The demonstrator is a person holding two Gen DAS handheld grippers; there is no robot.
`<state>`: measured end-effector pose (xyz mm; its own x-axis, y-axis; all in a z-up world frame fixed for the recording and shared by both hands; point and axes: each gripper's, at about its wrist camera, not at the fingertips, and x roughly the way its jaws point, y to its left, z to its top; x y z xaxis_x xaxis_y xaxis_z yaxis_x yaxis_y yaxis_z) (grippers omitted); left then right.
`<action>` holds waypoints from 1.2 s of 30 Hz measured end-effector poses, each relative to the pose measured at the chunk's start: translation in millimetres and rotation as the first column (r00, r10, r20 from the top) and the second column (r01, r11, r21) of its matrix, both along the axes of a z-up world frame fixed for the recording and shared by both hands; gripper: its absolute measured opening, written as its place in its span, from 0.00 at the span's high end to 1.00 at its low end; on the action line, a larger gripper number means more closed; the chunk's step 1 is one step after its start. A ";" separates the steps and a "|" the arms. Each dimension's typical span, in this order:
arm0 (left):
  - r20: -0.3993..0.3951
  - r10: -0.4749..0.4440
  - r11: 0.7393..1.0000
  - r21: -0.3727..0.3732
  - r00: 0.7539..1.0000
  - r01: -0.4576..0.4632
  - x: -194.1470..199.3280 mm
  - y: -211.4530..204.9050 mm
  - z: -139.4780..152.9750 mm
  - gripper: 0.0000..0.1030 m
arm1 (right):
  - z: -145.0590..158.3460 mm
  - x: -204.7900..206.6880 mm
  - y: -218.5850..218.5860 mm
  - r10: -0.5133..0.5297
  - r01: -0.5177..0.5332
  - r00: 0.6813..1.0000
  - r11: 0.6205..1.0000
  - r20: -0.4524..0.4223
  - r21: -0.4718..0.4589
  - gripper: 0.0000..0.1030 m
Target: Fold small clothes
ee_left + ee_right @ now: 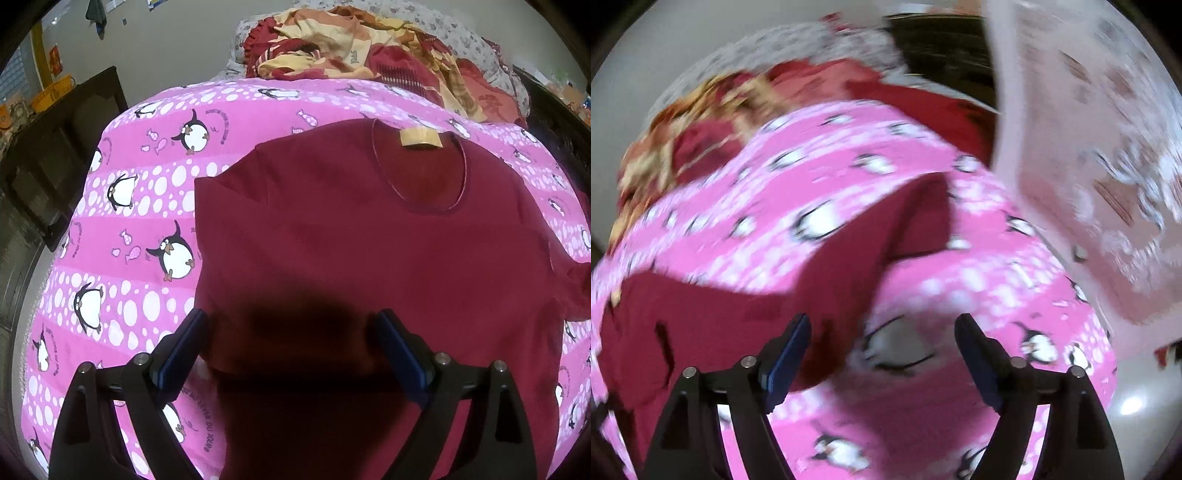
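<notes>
A maroon T-shirt [351,240] lies flat on a pink penguin-print bedsheet [122,229], neck and tan label [419,138] at the far end. Its left sleeve is folded inward. My left gripper [291,325] is open, hovering over the shirt's lower left part, its shadow on the cloth. In the blurred right wrist view, the shirt's right sleeve [916,218] sticks out over the sheet [979,295]. My right gripper [882,332] is open and empty, just above the sheet beside the shirt's right edge.
A crumpled red-and-yellow blanket [369,48] and a grey patterned pillow [461,33] lie at the head of the bed. Dark wooden furniture [55,147] stands left of the bed. A pale lace curtain [1089,147] hangs on the right.
</notes>
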<state>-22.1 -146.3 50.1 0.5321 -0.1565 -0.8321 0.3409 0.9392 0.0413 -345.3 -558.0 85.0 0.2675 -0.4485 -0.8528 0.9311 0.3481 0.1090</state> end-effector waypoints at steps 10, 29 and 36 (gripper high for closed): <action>-0.005 0.003 1.000 0.030 1.000 -0.003 -0.2 -3.2 -2.6 0.12 | -31.5 -21.0 -46.5 -0.165 0.152 0.973 0.984 0.161 0.091 0.17; 0.011 -0.043 0.998 0.045 0.999 0.043 -14.7 -19.1 1.6 0.12 | -18.1 31.0 -33.2 0.012 -0.033 0.964 0.997 0.265 0.075 0.63; 0.033 0.018 1.000 0.010 0.999 -0.018 -4.3 7.1 18.1 0.11 | 27.2 63.5 4.7 0.191 -0.178 0.942 0.981 0.278 -0.071 0.92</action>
<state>-26.4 -139.1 68.2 0.5621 -0.1379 -0.8155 0.3224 0.9445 0.0625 -281.8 -553.3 112.2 0.5758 -0.4042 -0.7107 0.7835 0.5213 0.3383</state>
